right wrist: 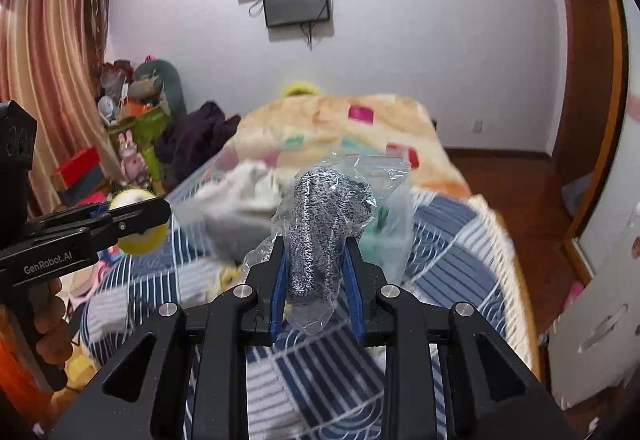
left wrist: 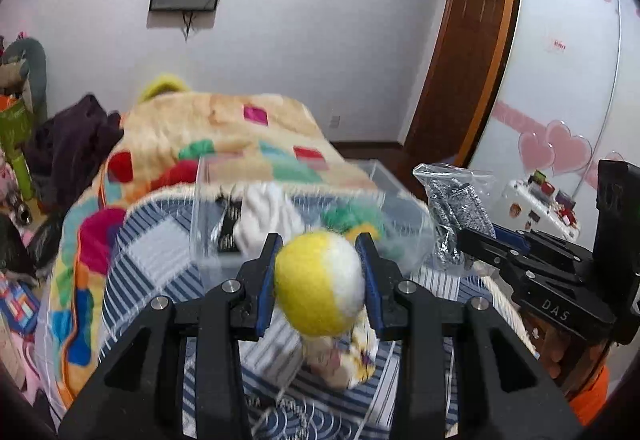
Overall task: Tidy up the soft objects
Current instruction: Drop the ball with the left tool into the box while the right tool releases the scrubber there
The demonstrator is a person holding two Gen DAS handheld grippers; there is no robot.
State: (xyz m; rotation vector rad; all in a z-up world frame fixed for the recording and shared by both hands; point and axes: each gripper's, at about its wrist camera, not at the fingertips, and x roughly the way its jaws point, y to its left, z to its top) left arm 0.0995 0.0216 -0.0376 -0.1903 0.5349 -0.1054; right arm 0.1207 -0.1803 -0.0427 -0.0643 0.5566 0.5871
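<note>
In the clear bin [left wrist: 384, 195] — white cloth [left wrist: 264, 215], green item [left wrist: 352, 217]

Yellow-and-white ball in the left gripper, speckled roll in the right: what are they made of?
Yellow-and-white ball: likely felted wool or plush; matte, fuzzy surface. Speckled grey roll: knitted fabric, by its marled yarn texture, wrapped in a clear plastic bag, glossy and crinkled.

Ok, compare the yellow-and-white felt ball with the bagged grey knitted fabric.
The yellow-and-white felt ball is bare and round; the grey knitted fabric in its clear plastic bag is wrapped and elongated, standing upright. The ball is bright and two-toned, the fabric speckled grey. The left gripper holds the ball, the right gripper the bag. Both are soft and lifted above the bed.
</note>
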